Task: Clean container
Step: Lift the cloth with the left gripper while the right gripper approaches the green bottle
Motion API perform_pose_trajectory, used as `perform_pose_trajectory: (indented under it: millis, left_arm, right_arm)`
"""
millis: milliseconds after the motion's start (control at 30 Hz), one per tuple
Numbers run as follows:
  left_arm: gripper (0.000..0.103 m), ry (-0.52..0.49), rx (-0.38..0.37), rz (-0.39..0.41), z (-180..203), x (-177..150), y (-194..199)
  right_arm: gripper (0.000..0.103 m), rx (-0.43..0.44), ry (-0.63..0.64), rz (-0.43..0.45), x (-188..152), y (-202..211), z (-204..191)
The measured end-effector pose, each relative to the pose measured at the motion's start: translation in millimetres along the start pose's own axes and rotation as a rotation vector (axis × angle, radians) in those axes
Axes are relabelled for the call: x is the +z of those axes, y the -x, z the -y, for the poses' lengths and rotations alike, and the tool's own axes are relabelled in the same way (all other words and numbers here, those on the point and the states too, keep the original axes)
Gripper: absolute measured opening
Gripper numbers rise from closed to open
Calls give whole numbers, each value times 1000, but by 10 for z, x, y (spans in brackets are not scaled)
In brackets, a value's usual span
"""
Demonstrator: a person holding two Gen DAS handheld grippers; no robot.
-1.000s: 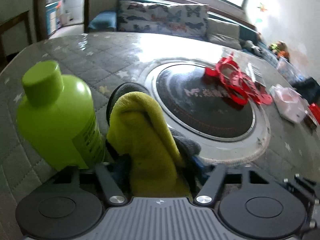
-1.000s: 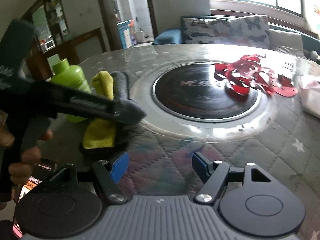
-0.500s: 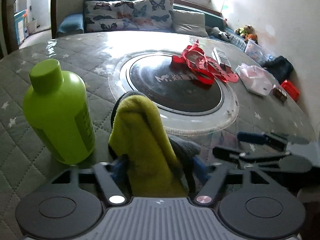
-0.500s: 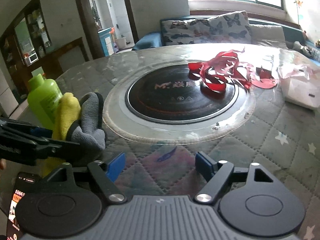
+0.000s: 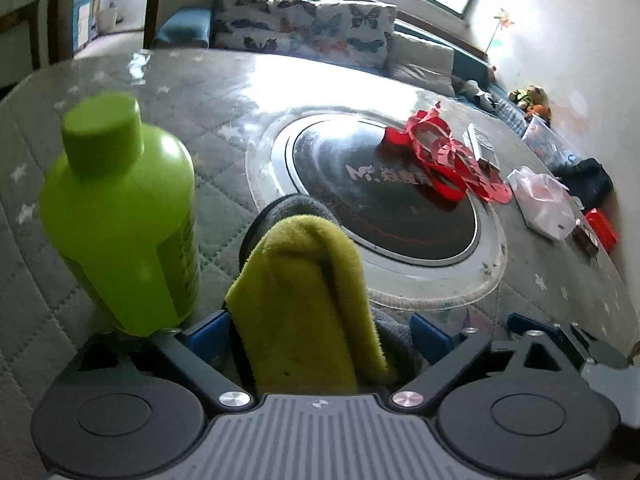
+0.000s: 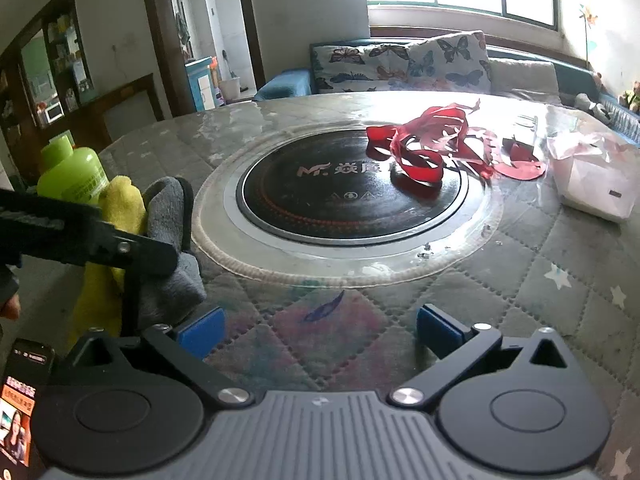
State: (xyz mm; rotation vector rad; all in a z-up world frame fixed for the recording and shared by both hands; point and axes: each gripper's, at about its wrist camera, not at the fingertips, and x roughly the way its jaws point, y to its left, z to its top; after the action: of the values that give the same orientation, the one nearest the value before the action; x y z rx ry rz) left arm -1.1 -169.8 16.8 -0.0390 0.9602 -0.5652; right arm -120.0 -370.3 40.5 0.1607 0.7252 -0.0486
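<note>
A yellow and grey cloth (image 5: pixel 308 300) stands bunched up in a dark round container (image 5: pixel 256 232) on the quilted table. My left gripper (image 5: pixel 320 336) is open, its blue pads (image 5: pixel 208 336) wide apart on either side of the cloth. A green bottle (image 5: pixel 120 216) with a green cap stands just left of the cloth. From the right wrist view, the cloth (image 6: pixel 120 204) and bottle (image 6: pixel 72 176) sit at the left, partly behind the left gripper's black body (image 6: pixel 132 252). My right gripper (image 6: pixel 318 330) is open over the bare table with nothing between its fingers.
A black round hob (image 6: pixel 352 200) with a clear rim fills the table's middle, with red ribbon (image 6: pixel 424 148) lying on it. A white bag (image 6: pixel 592 184) lies at the right. A lit phone (image 6: pixel 20 412) sits at the lower left. A sofa (image 6: pixel 400 64) stands beyond the table.
The left gripper's fingers have spread apart around the cloth, which they held more closely before. The right gripper has drifted, and its view now sits lower and closer to the table.
</note>
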Motion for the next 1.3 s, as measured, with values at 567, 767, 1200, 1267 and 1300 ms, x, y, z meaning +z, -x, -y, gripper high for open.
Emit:
perform_pose_trajectory:
  millis: [567, 767, 1200, 1267, 1300]
  left_arm:
    - [49, -84, -80, 69, -167, -51, 418]
    - [49, -94, -124, 141, -410, -119, 916]
    - [49, -3, -78, 325, -1050, -99, 1544]
    - [49, -10, -58, 309, -1128, -101, 1442]
    - [49, -5, -62, 290, -1178, -108, 1400]
  right_arm:
    - [103, 1, 23, 28, -16, -4, -76]
    - [103, 68, 60, 45, 91, 48, -285]
    - [103, 210, 181, 55, 401, -210, -922]
    - [102, 227, 197, 51, 436, -267, -1023]
    - [102, 236, 205, 50, 453, -295, -1074]
